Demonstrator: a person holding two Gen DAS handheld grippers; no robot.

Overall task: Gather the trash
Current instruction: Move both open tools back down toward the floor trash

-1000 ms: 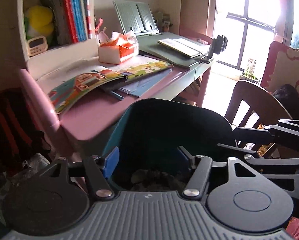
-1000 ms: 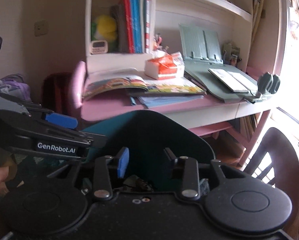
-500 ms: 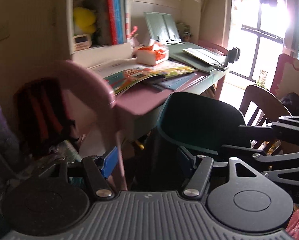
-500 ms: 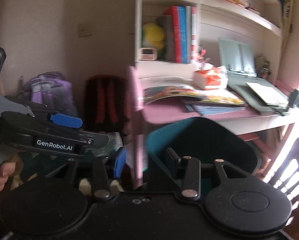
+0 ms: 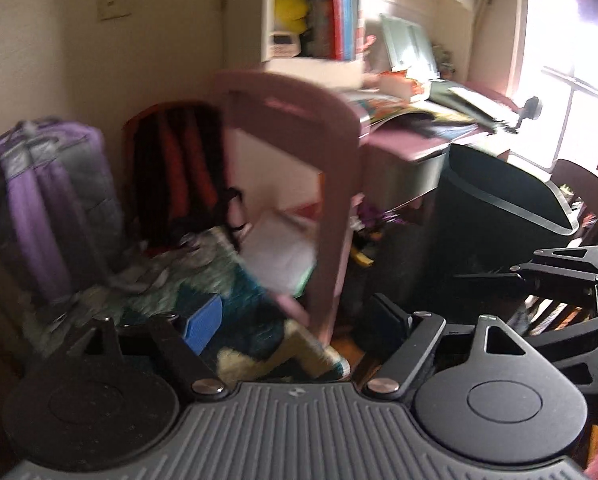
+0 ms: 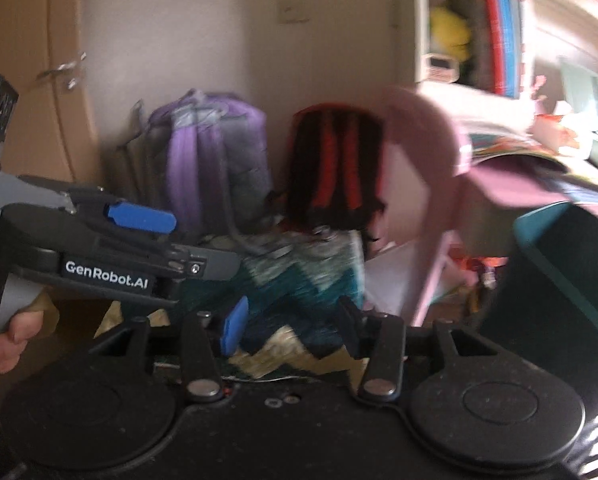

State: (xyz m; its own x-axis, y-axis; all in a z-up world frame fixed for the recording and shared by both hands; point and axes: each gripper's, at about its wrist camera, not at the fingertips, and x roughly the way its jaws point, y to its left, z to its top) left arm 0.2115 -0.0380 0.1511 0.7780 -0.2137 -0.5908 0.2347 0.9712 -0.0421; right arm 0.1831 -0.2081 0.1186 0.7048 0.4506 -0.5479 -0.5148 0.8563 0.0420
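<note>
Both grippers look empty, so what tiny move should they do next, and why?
Probably ease the left gripper down toward the white paper on the floor beside the pink desk leg. Both it and the right gripper hold nothing, and the dark bin stands near.

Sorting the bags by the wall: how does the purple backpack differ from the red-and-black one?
The purple backpack is purple with grey panels; the red-and-black backpack is black with red stripes. The purple backpack stands farther from the pink desk; the red-and-black backpack stands right beside it. Both stand upright against the wall.
</note>
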